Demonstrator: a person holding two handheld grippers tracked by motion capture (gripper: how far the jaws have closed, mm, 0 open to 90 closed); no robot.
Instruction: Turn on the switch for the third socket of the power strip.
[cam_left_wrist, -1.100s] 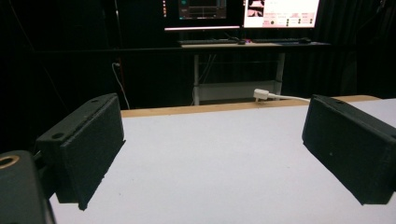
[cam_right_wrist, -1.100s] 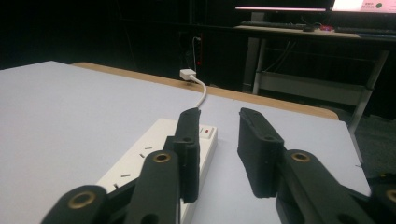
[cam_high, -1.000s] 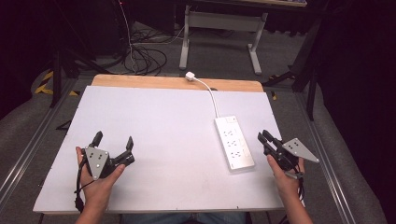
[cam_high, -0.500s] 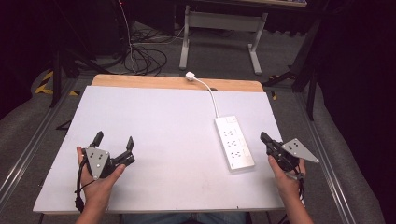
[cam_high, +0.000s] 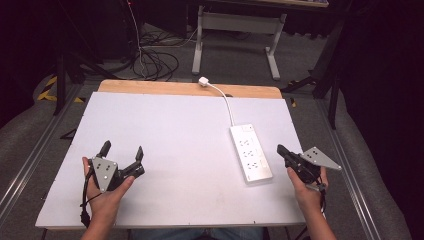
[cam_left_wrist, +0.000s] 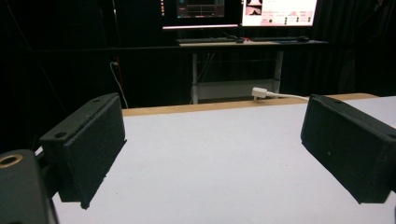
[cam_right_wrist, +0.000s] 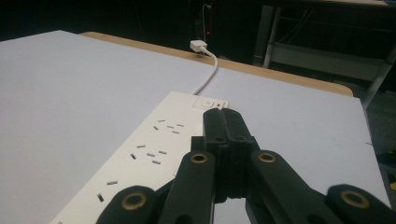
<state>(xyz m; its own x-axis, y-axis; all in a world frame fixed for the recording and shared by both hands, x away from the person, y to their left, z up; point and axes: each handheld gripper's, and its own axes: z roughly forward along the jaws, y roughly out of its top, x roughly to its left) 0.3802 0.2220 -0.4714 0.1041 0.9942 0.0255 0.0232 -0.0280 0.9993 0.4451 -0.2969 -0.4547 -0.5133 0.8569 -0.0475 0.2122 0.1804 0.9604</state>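
Resting at the lower right of the high view, the right gripper (cam_high: 281, 150) has just closed its jaws fully together with nothing between them, and it sits just right of the power strip (cam_high: 251, 152), apart from it. In the right gripper view the strip (cam_right_wrist: 154, 149) runs from lower left toward the centre, its cord (cam_right_wrist: 208, 74) leading to a plug (cam_right_wrist: 198, 45) at the table's (cam_right_wrist: 56, 84) far edge. Lower left in the high view, the left gripper (cam_high: 122, 152) is held wide open over bare table, well apart from the strip.
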